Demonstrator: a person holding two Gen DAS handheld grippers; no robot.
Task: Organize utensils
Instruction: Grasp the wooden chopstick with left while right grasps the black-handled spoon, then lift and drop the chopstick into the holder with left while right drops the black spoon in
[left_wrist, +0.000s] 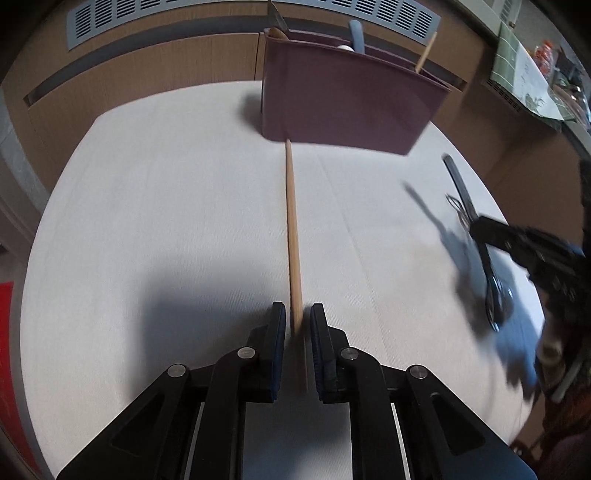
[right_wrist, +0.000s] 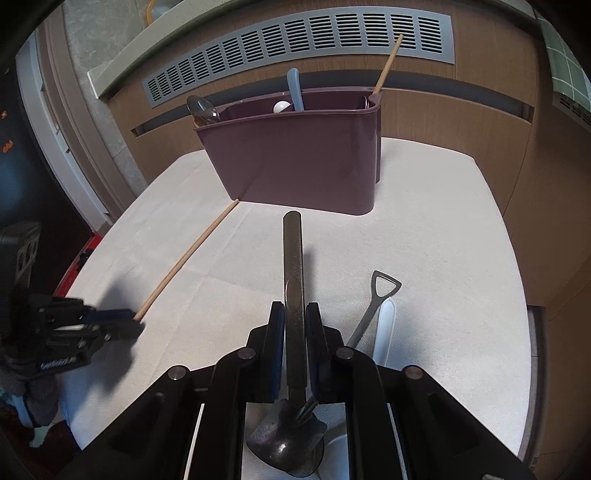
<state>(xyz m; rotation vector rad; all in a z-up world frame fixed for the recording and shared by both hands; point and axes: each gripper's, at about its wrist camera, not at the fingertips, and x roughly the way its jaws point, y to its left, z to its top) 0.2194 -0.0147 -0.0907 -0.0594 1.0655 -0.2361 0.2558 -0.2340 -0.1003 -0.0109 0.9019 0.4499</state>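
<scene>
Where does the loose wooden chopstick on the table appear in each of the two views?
Left wrist view: the wooden chopstick runs up the centre, from between the left hand-held gripper fingers to the holder's base.
Right wrist view: it lies diagonally at left-centre.
Shared landmark: the maroon utensil holder.

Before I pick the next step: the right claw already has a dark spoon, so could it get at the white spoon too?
Probably not: the right claw is shut on the dark spoon. The white spoon lies beside it, partly under the shovel-handled utensil.
</scene>
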